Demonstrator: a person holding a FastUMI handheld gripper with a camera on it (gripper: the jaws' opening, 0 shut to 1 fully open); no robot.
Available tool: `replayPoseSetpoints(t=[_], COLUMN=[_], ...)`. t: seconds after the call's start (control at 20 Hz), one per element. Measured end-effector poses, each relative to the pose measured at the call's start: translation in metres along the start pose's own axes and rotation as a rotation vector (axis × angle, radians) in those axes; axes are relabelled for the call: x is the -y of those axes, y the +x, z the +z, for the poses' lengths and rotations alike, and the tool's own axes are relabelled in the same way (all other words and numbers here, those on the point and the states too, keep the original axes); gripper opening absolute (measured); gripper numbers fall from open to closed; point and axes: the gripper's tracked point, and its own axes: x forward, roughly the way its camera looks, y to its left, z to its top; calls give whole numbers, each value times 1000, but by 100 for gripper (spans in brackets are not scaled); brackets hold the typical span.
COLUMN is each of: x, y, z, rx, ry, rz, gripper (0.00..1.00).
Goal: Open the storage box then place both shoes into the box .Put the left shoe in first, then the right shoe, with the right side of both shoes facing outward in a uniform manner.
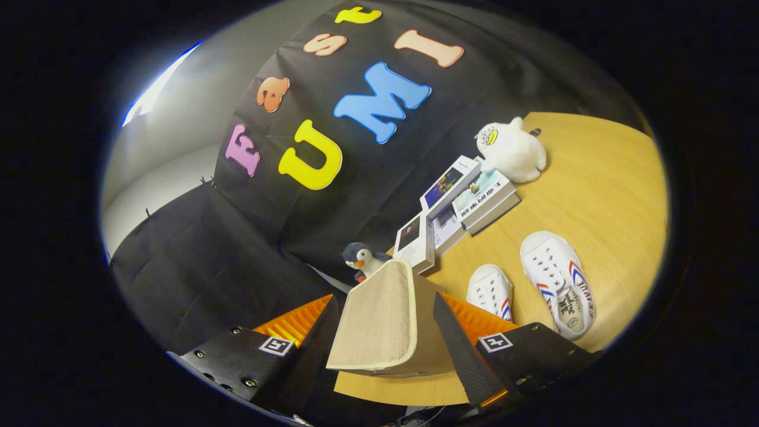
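Single fisheye view rides on the gripper [385, 356], tilted, looking forward along its fingers. Sits close over the wooden table [593, 178], facing the booth wall.

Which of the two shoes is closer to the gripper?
The smaller-looking white shoe, just beyond the gripper; the other shoe lies farther out on the table.

We note the storage box [382, 320] hides the penguin toy's [362, 259] lower body; one finger [462, 350] covers the nearer shoe's [490, 290] heel.

Storage box [385, 320] between gripper [385, 350] fingers
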Motion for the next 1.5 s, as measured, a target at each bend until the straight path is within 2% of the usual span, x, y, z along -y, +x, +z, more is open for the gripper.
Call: replayPoseSetpoints(t=[0.2, 0.45, 0.9, 1.0, 1.15, 1.2, 1.3, 1.35, 1.5], x=[6, 21, 26, 24, 22, 24, 28, 27, 25], y=[12, 26, 54, 59, 62, 63, 67, 66, 72], z=[-24, -49, -87, -95, -105, -105, -108, -108, -106], rx=[-95, -165, -278, -304, -342, -348, -354, -357, -359], ry=[146, 261, 383, 412, 421, 426, 422, 421, 396], rz=[33, 21, 39, 51, 54, 47, 30, 32, 43], gripper=[98, 97, 95, 87, 86, 64, 45, 39, 38])
